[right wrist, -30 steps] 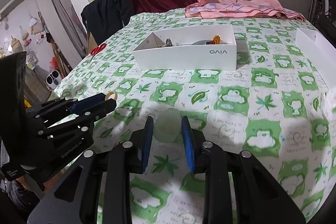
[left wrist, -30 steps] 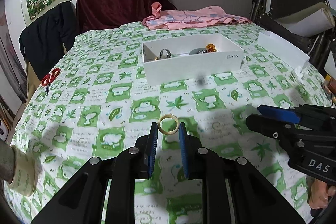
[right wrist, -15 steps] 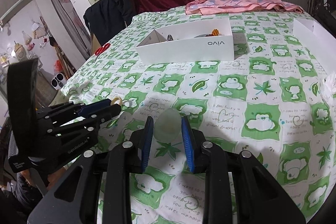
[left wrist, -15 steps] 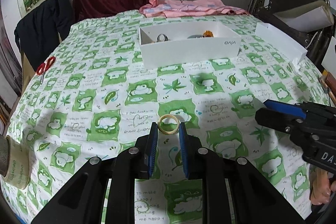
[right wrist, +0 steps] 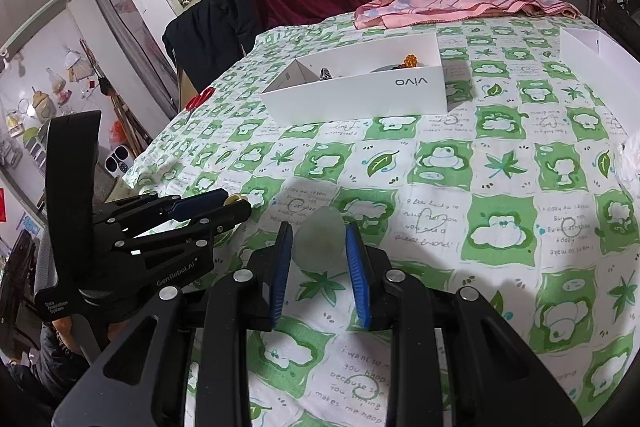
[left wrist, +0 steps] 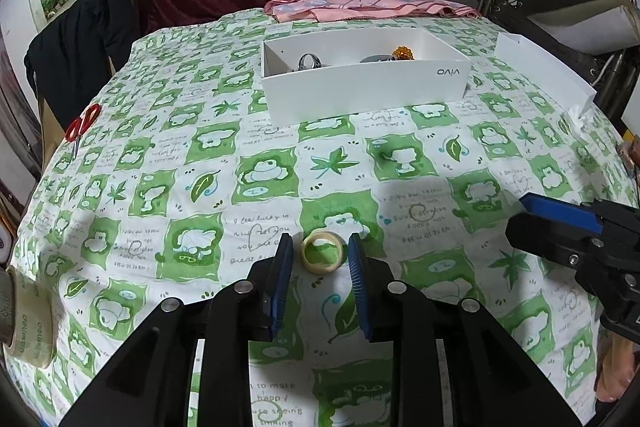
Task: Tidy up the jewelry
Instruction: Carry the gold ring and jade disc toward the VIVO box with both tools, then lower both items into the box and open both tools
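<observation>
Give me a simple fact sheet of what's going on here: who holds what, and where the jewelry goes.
Setting: table under a green frog-print cloth
Left gripper: closed around a cream ring
Right gripper: closed around a pale translucent green piece, exact shape unclear
Container: white open box marked vivo, farther back on the table
Already in box: a silver ring, an orange beaded piece, a grey item partly hidden
Nearby: red scissors, pink cloth, tape roll

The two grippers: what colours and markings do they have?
Both the left gripper and the right gripper have matte black angular bodies with silver bolts and ribbed blue finger pads. White "GenRobot.AI" lettering marks the left one's side. No cables show.
</observation>
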### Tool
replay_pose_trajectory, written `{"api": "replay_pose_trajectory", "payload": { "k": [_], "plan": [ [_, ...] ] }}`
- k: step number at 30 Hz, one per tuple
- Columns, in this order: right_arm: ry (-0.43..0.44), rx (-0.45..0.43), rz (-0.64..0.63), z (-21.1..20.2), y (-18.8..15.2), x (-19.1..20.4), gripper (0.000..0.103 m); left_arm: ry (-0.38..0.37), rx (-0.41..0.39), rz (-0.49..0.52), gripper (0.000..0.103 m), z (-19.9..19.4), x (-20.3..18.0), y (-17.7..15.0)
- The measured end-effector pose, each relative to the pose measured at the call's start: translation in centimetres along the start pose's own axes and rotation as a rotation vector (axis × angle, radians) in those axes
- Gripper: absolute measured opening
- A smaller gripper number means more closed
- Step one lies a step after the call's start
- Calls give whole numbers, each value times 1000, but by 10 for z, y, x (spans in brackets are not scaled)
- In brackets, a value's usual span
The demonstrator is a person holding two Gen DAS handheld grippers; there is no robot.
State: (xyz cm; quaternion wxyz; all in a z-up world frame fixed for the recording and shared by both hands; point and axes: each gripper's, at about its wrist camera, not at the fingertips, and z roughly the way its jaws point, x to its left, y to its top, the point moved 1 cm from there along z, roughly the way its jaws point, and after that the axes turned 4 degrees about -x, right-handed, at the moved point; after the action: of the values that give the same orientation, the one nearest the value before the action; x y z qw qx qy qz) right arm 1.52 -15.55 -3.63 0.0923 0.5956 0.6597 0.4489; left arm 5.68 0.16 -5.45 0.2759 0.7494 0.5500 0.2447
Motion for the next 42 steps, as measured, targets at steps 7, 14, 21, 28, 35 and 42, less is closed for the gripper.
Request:
{"api": "replay_pose_trajectory", "payload": {
  "k": [7,14,21,28,35,42],
  "plan": [
    [-5,6,-1,1,-1,0,26,-3,-24,-2,22,-6,0,0],
    [-58,-43,0,-13,12,2,26,-1,-56,-23,22,-22,2,13],
    [-79,-223,-60,-72,66,28,26,27,-229,-59,22,-80,17,71],
    [-79,-329,-110,-95,123,51,26,46,-366,-68,22,-126,15,126],
    [-74,-316,-90,-57,163,43,27,24,-387,-80,22,-118,8,176],
    [-107,-201,-16,14,170,4,26,13,-290,-106,22,-49,16,187]
  ]
}}
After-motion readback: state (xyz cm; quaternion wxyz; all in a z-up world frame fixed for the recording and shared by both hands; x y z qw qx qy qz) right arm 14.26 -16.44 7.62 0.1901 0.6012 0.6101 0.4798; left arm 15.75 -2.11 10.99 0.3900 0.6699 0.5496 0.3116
